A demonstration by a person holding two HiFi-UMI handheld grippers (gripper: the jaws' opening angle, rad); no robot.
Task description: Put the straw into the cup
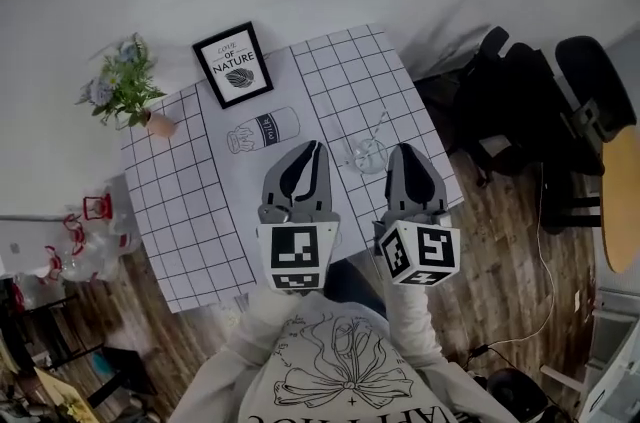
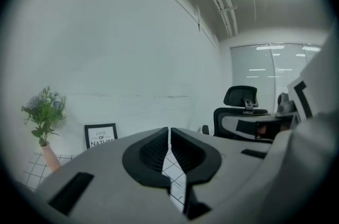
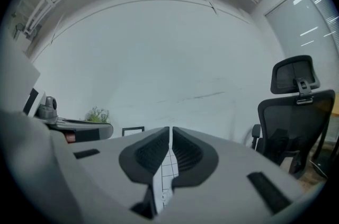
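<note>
A clear glass cup (image 1: 368, 154) stands on the checked tablecloth (image 1: 190, 211), near the table's right side. A thin straw (image 1: 383, 123) seems to lean out of it toward the far right; it is too faint to be sure. My left gripper (image 1: 316, 147) hovers over the table's near middle, left of the cup, with its jaws shut on nothing. My right gripper (image 1: 402, 151) is just right of the cup, also shut and empty. In the left gripper view the left gripper (image 2: 169, 133) shows closed pads, and the right gripper (image 3: 170, 135) does too in its own view. Neither gripper view shows the cup.
A white bottle (image 1: 264, 130) lies on its side behind the left gripper. A framed print (image 1: 232, 64) and a potted plant (image 1: 125, 89) stand at the back left. Black office chairs (image 1: 520, 101) stand right of the table, and clutter (image 1: 85, 231) lies on the floor at left.
</note>
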